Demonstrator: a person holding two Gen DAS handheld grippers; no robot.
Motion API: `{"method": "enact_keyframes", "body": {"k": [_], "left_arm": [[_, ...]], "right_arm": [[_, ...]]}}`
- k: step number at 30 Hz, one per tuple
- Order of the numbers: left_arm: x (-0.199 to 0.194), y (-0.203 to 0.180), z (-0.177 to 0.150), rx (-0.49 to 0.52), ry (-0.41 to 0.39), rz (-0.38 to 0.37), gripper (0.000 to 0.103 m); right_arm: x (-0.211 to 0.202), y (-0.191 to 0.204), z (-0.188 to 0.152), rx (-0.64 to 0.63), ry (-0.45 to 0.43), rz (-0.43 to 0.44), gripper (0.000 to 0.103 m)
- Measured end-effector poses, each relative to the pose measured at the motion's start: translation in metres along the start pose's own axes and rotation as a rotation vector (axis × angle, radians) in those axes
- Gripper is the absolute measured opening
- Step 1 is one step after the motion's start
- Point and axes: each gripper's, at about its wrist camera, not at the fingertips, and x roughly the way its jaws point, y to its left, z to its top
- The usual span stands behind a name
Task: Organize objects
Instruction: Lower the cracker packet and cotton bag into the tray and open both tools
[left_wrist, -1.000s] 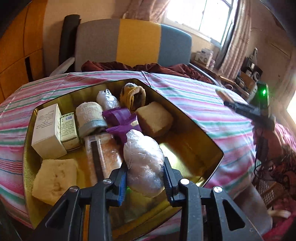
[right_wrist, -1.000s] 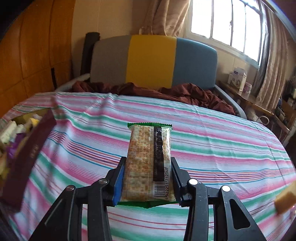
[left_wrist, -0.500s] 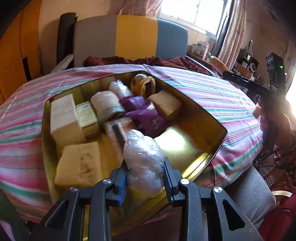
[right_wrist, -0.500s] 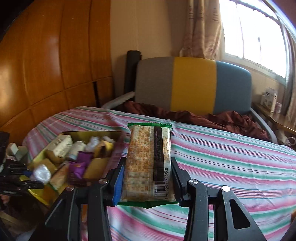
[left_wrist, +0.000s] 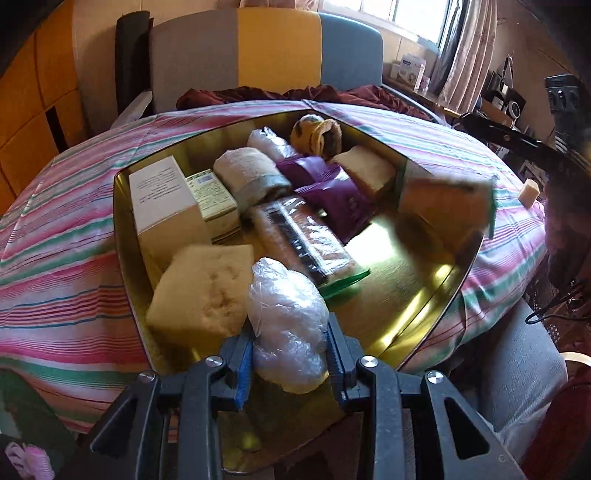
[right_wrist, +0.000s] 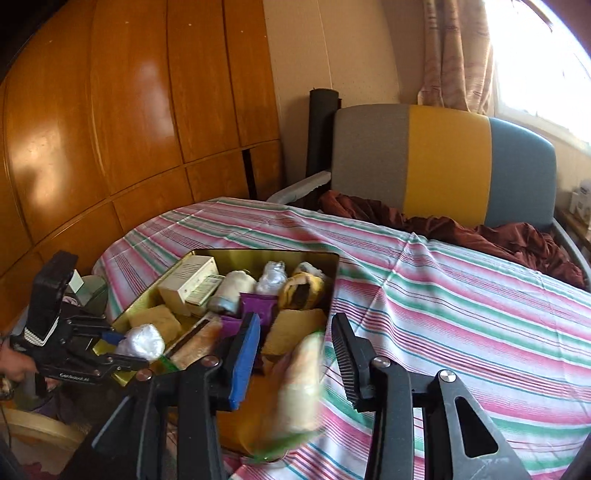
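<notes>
Meanwhile, left tongs (left_wrist: 290, 356) pinching plastic-wrapped bundle (left_wrist: 286, 321); right tongs (right_wrist: 295, 360) spread around blurred cracker packet (right_wrist: 301, 384).

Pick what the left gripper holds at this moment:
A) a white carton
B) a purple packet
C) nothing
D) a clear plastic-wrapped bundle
D: the left gripper has its fingers closed on the clear plastic-wrapped bundle, held over the near edge of the gold tin; the right-wrist view shows the same grip from the side.
</notes>
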Motion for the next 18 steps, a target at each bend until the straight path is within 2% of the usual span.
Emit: {"method": "enact_keyframes", "body": {"k": [6,9,12,15,18], "left_arm": [[0.003,0.010,-0.001,-0.018,0.028,0.008,0.037],[0.006,0.005,-0.001,0.007,0.031,0.060,0.036],[0.007,0.005,0.000,-0.008,0.025,0.011,0.035],[0.006,0.005,0.002,-0.001,0.029,-0.002,0.035],[0.001,0.007,0.000,-0.002,0.029,-0.057,0.037]], "right_arm": [[0.001,0.000,-0.001,0.005,0.020,0.009,0.038],[0.003,-0.004,-0.002,0.024,0.037,-0.003,0.038],[0.006,-0.004,-0.004,0.033,0.065,0.009,0.038],[0.014,0.003,-0.006,0.017,0.111,0.025,0.038],[0.023,0.012,-0.008,-0.010,0.159,0.038,0.038]]}}
